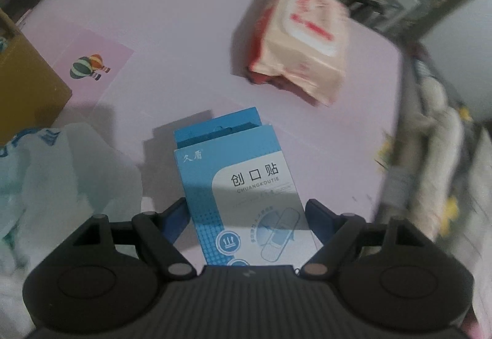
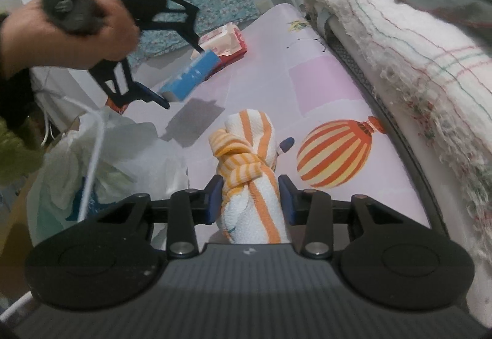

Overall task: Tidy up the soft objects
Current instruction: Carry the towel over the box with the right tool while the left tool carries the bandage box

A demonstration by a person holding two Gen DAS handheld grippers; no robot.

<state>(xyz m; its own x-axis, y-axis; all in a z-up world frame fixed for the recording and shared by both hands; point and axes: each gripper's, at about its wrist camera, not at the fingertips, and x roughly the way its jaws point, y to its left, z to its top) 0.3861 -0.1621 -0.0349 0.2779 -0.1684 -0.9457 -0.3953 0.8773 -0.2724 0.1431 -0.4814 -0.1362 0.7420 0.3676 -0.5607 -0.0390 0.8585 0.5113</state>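
Meanwhile the left gripper (image 1: 246, 209) holds a blue bandage box (image 1: 238, 182) between wide jaws, lifted clear of the pink balloon-print table (image 1: 172, 40), its shadow on the surface below. A wet-wipes pack (image 1: 299, 43) lies further off to the right, and a white plastic bag (image 1: 61, 173) slumps at the near left edge beside a brown cardboard box (image 1: 27, 86). The right gripper (image 2: 250, 196) pinches a knotted orange-striped towel (image 2: 249, 173) in narrow jaws, near a folded blanket (image 2: 415, 62) along the right edge.
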